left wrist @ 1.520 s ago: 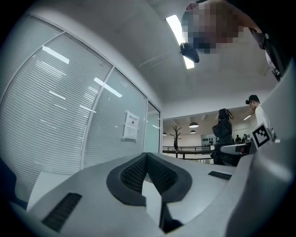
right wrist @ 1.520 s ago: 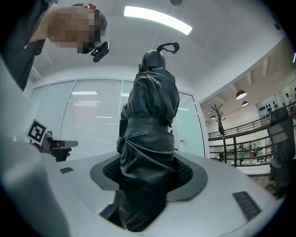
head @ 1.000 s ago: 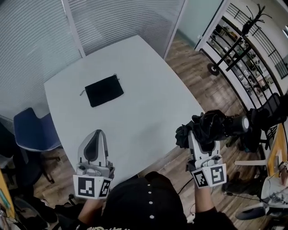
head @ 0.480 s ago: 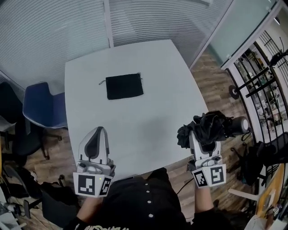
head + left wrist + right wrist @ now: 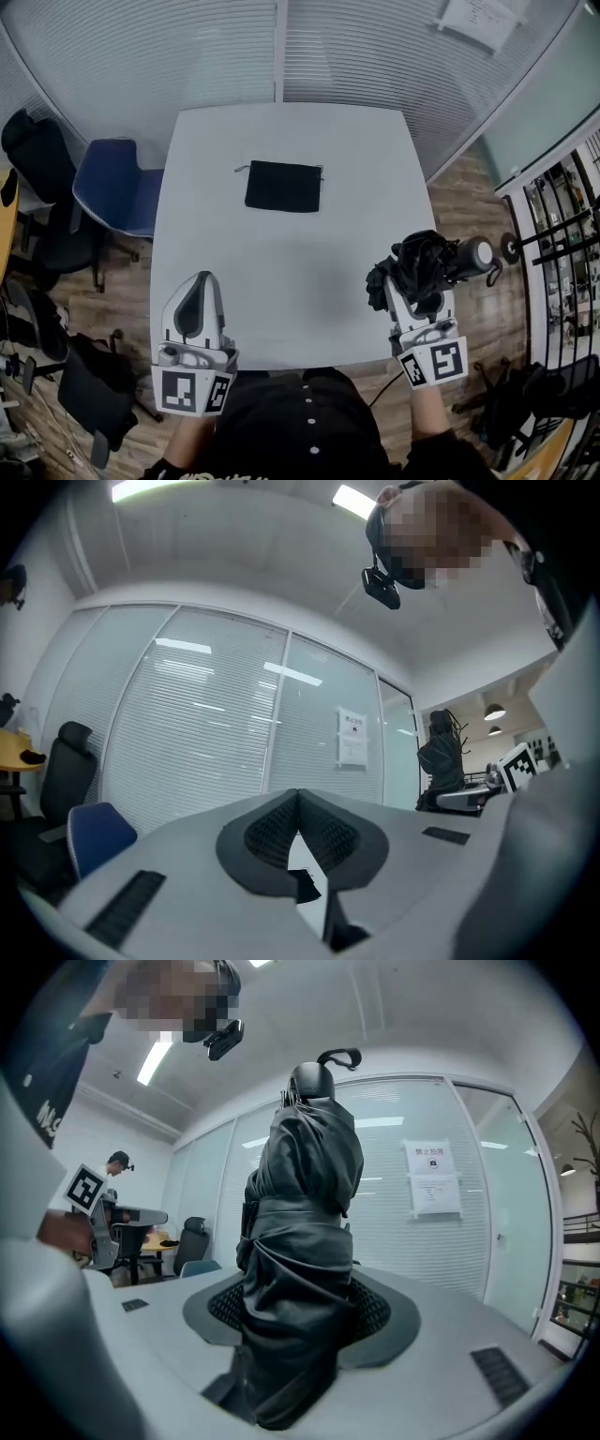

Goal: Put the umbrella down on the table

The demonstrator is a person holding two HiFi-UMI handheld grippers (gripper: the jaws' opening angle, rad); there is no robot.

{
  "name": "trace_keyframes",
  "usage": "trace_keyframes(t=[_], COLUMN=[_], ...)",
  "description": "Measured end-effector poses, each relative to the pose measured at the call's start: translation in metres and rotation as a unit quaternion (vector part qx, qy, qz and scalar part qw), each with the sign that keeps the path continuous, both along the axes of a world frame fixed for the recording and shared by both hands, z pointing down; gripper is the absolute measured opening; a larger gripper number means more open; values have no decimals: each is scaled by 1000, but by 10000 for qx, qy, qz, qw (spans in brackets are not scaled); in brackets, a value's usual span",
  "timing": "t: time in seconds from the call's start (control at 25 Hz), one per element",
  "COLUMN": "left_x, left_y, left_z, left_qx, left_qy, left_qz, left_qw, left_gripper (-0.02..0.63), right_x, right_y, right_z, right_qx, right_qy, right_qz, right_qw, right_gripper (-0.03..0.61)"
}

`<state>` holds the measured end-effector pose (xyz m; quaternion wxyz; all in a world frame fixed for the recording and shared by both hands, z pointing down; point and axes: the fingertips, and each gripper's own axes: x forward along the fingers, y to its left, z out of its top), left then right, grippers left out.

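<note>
No legible text or numbers. White notice sheet [image 5: 433,1180] on glass partition [image 5: 394,1241]: dark symbol above printed lines, too small to read. Square black-and-white coded markers, without letters or digits, on left marker cube [image 5: 192,391] and right marker cube [image 5: 436,364].

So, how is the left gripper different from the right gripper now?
The left gripper has its jaws together with nothing between them; the right gripper has its jaws closed on a folded black umbrella. The left gripper is over the near left part of the table; the right gripper is at its right edge. Both point away from the person.
</note>
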<state>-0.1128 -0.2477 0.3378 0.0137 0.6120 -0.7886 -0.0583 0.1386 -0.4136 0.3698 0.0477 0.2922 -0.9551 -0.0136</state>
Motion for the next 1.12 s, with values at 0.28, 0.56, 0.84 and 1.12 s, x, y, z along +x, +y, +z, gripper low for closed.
trace_keyframes(t=[0.28, 0.56, 0.84, 1.12], left_x=[6, 14, 9, 0], left_y=[10, 30, 50, 66], left_z=[-4, 2, 0, 8], left_qx=[-91, -260, -388, -510], left_qy=[-62, -22, -98, -45], left_qz=[-583, -1076, -1350, -1440], left_qw=[9982, 9939, 9900, 9882], left_gripper=[15, 15, 15, 15], right_x=[-23, -48, -70, -96], right_y=[-13, -11, -4, 21], right_z=[15, 41, 83, 136], right_qx=[14, 100, -16, -174], right_qy=[376, 874, 1439, 2008], right_qz=[-776, -1446, -2031, -2431], right_qw=[9963, 9856, 9685, 9488], right_gripper=[258, 258, 256, 256])
